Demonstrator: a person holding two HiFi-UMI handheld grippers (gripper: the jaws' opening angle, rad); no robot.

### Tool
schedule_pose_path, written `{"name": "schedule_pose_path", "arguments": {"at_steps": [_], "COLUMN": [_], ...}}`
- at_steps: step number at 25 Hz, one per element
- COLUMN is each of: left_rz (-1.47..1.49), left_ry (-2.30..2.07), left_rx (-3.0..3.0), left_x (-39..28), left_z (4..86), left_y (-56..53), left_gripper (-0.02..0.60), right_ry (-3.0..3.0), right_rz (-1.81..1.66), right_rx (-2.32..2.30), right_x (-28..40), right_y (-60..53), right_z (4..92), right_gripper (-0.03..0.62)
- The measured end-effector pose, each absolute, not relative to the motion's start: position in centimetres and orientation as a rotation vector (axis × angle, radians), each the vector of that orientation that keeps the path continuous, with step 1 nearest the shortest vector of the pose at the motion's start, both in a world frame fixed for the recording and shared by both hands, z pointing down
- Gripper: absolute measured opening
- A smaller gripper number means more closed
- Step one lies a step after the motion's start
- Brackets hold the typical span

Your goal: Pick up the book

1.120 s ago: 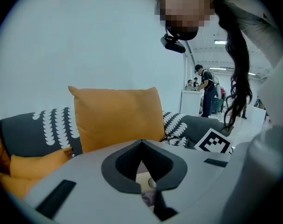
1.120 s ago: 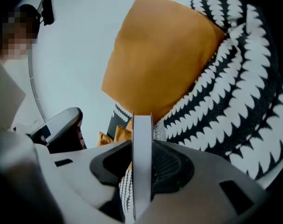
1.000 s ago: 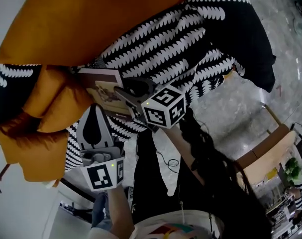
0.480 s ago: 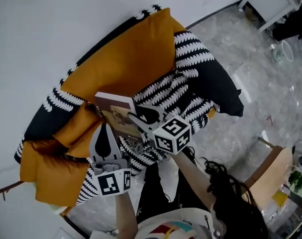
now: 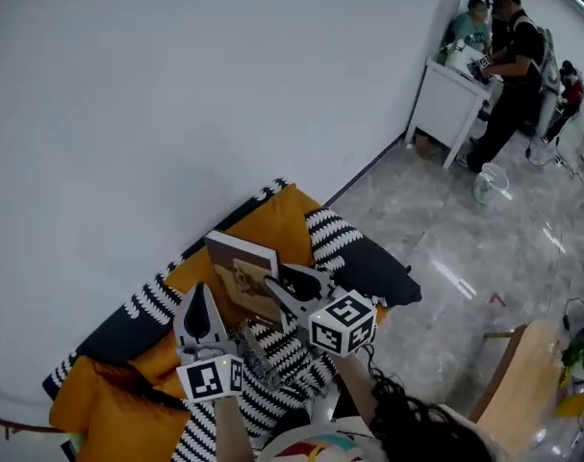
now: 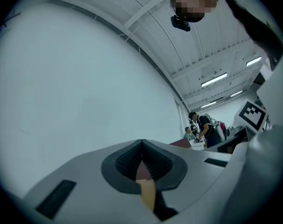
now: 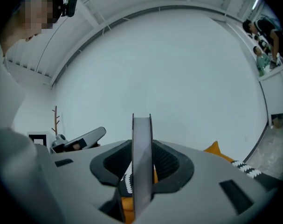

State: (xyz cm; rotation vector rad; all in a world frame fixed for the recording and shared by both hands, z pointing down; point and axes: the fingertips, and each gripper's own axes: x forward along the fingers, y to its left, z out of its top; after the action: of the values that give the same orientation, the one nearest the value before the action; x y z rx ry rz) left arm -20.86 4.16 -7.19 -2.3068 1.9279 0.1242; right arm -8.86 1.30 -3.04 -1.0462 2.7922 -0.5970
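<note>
Squarely between right tool [image 7: 142,164] jaws, book [image 5: 241,277] (edge-on, upright)

Observe the book [image 5: 240,269]: a thin volume with a brown cover bearing a pale illustration. It stands nearly upright, clamped at its lower edge between the jaws of your right gripper [image 5: 284,292], above the orange cushion [image 5: 272,221].

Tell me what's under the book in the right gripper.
The book, clamped in the right gripper, is in the air above an orange cushion and a black-and-white patterned cushion. The patch of cushion directly beneath the book is covered by it.
</note>
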Motion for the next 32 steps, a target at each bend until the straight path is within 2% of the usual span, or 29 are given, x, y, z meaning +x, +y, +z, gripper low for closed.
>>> {"name": "schedule_pose_path", "arguments": {"at_steps": [5,11,16,32], "left_rz": [0.195,0.255,0.276,0.253], "left_ry": [1.806,1.690,1.647,1.652], "left_rx": [-2.352,-2.391,-2.378,-2.393], "left_x": [-19.9,-17.9,-17.4,-17.3], "left_z": [-6.5,-9.7,-13.5,-13.7], "left_y": [1.9,5.1,8.8,10.2], "left_gripper": [0.005,0.006,0.006,0.006], "right_ry": [2.730,2.688,2.646,2.613], "right_rz": [-0.420,-0.309,-0.321,-0.468], "right_rx": [-1.142,-1.225,-1.231,-1.197], "right_x": [-7.3,-5.1,-4.2,-3.9], "right_y": [0.1,4.9,8.9,10.5], "right_z": [-4.6,-7.8,-10.3,-9.0], "right_gripper": [0.143,0.143,0.143,0.141]}}
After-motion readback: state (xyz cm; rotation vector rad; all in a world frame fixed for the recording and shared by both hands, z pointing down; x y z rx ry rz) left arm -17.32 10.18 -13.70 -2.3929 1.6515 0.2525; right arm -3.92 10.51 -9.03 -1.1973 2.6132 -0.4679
